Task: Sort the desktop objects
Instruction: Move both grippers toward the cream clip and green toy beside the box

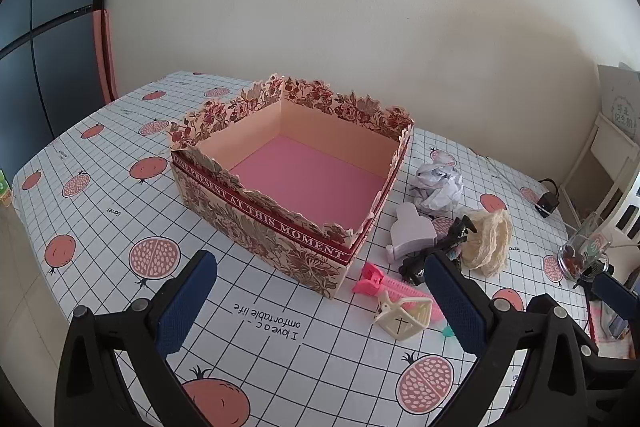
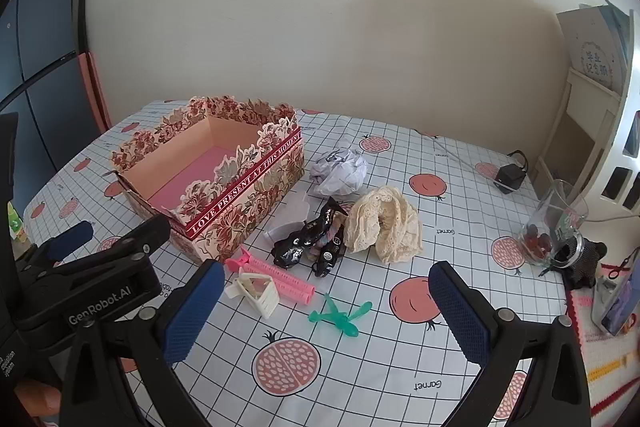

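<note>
From the left wrist camera, the left hand-held gripper (image 1: 320, 303) hangs above the bench (image 1: 100, 227) with its blue pads spread wide and nothing between them. Ahead stands the floral gift box (image 1: 256, 211), open-topped, its pink floor bare. The clutter lies just right of the box: a crumpled paper ball (image 1: 438, 187), a pale lilac claw clip (image 1: 412, 231), a black hair bow (image 1: 436, 253), a cream lace scrunchie (image 1: 488, 241), a pink hair roller clip (image 1: 384, 285) and a cream cage-shaped clip (image 1: 404, 317) lying on it.

From the right wrist camera, the right hand-held gripper (image 2: 326, 311) is likewise wide apart and empty, poised over a green dragonfly-shaped clip (image 2: 340, 317) that lies alone on the cloth, near the roller clip. The left tool shows at the lower left edge. A tilted glass (image 2: 554, 223) with something red inside sits well apart, at the far right.

Everything here looks light. The paper ball and scrunchie should squash safely, so a pinch across the middle would do. The plastic clips look stiff and slick (and the dragonfly's thin wings probably snap easily); its thicker body seems the safer hold. The bow looks floppy, best taken at its knot.
</note>
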A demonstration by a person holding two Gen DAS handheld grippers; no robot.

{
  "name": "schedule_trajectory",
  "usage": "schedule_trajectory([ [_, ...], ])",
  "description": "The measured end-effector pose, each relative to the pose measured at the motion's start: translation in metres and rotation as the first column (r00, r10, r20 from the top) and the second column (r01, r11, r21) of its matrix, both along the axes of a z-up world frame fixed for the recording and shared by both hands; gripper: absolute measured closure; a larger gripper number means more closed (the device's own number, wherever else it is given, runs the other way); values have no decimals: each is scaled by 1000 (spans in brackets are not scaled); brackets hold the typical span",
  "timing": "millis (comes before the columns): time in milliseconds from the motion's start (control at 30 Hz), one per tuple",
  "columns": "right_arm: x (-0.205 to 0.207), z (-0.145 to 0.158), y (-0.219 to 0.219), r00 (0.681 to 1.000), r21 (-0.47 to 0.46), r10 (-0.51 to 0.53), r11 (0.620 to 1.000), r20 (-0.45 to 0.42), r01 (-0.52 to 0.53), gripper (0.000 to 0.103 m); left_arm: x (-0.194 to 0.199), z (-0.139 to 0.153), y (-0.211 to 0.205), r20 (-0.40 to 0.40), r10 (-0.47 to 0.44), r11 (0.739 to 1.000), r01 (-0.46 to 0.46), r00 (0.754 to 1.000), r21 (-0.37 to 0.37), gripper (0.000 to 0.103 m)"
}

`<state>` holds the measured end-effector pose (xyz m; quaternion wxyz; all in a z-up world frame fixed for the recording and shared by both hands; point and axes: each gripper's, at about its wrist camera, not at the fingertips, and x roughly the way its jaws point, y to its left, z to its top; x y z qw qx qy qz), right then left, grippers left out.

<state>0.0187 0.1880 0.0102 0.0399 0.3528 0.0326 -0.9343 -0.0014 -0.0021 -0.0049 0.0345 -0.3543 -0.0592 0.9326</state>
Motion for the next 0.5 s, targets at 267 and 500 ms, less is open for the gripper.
schedule_trajectory([
  [267,-2,-1,1,1000,-5,8,1000,11,-8,0,1,-1,0,4,3,1000,-3,1000,-5,0],
  [500,-6,-6,3,999,-18,10,1000,34,-9,0,-5,-5,2,32,-12,1000,12,999,-2,0],
])
